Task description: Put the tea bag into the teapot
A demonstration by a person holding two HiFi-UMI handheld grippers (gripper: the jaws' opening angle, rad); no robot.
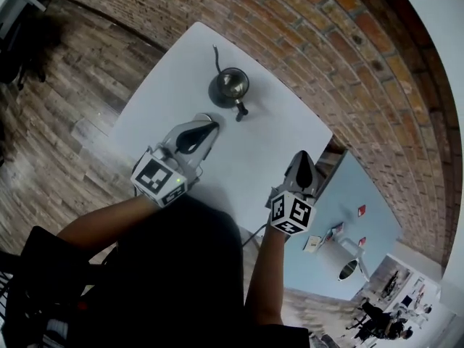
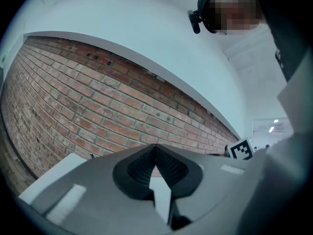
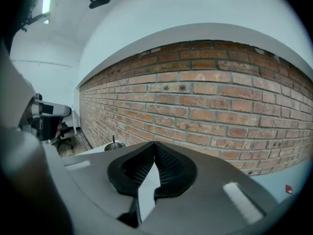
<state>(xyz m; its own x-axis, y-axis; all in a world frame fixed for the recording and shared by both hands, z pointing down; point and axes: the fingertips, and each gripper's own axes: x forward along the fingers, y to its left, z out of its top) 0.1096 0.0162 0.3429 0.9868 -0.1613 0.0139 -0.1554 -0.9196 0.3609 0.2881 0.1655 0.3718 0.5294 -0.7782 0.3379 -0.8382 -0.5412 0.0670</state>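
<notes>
Left tool (image 2: 156, 147): jaws closed tip to tip, nothing between them. Right tool (image 3: 155, 144): likewise closed and empty. In the head view we note both tools held over the near part of the white worktop (image 1: 163, 93). The left tool points toward the teapot (image 1: 229, 85), and the right tool is off to the right by the worktop's edge. The teapot stands on the worktop, well apart from both tools, with a dark handle on its near side. We cannot make out the tea bag. A brick wall (image 1: 326, 42) runs beyond the worktop, with wood floor (image 1: 65, 100) at left.
</notes>
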